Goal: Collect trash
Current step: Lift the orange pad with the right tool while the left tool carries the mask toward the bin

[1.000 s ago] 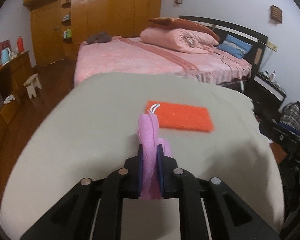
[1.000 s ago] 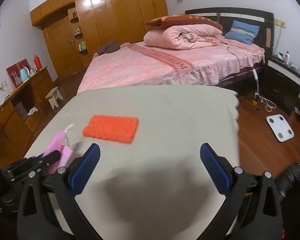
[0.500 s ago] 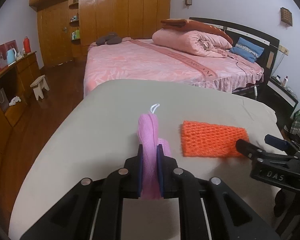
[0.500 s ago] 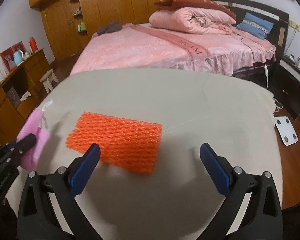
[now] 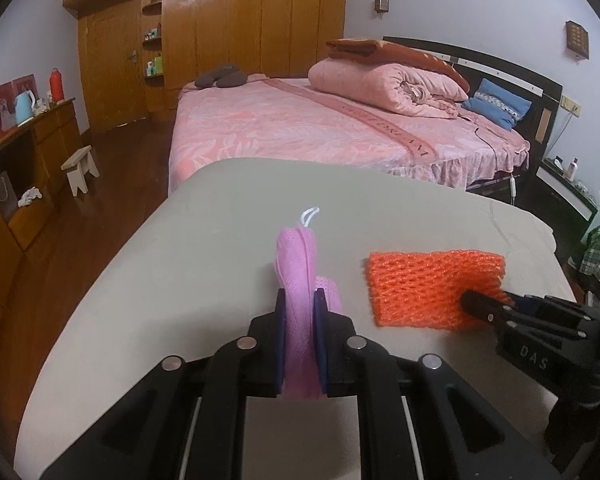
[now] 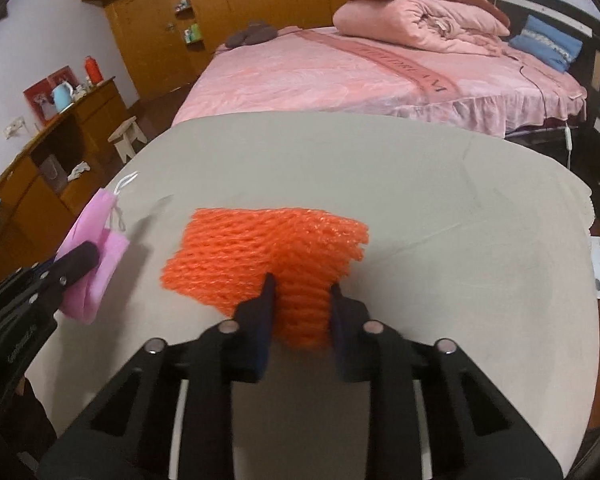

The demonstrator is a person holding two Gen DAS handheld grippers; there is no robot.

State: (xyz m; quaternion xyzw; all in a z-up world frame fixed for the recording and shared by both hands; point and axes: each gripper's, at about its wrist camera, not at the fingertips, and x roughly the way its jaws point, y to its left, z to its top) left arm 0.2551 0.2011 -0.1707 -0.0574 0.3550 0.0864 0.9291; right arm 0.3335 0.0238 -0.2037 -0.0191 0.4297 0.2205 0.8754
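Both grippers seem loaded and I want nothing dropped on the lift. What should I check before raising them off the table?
1. Left gripper shut on the pink mask: ok.
2. Right gripper, whose jaws have just been closing, pinches the orange foam net: ok, near edge bunched between the pads.
3. Net clear of the table: not ok, most of it lies on the cloth.
4. Mask's white ear loop free of snags: ok.
5. Grippers apart from each other: ok.
6. Trash bin to drop into: cannot tell, none in view.
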